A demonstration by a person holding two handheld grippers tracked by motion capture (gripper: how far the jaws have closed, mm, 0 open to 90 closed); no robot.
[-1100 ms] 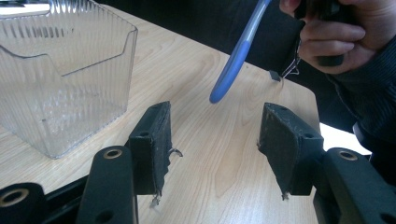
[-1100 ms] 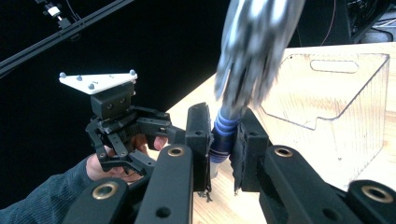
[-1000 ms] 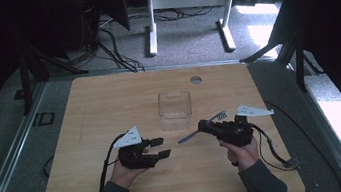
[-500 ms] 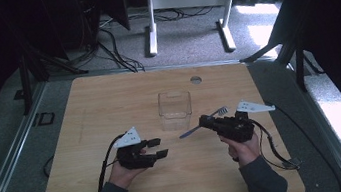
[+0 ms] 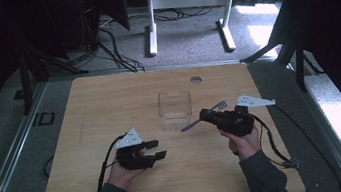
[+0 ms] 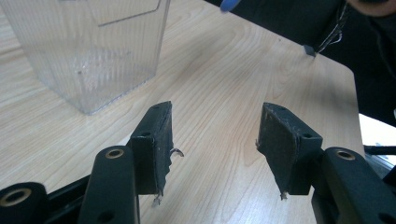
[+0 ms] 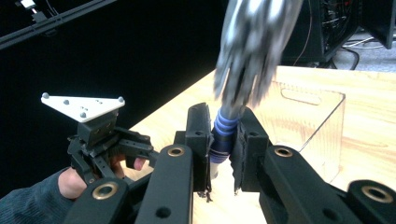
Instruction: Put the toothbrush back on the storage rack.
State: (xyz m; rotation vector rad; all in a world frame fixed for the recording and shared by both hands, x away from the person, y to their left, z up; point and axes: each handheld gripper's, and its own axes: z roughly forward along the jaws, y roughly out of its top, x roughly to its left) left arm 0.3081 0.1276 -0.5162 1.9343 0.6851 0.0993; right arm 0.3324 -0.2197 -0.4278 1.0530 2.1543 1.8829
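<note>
Blue-handled fork [image 5: 205,115], clamped in the right gripper [image 5: 205,116], had swung from 3 o'clock of the clear box [image 5: 175,109] toward its 5 o'clock corner, likely bound inside. The left gripper [image 5: 157,149] waited at 7 o'clock, jaws apart, empty.

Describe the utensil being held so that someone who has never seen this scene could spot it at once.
On the wooden table, just right of the clear plastic bin, the right gripper is shut on a fork. Its blue handle and grey tines mark it out.
</note>
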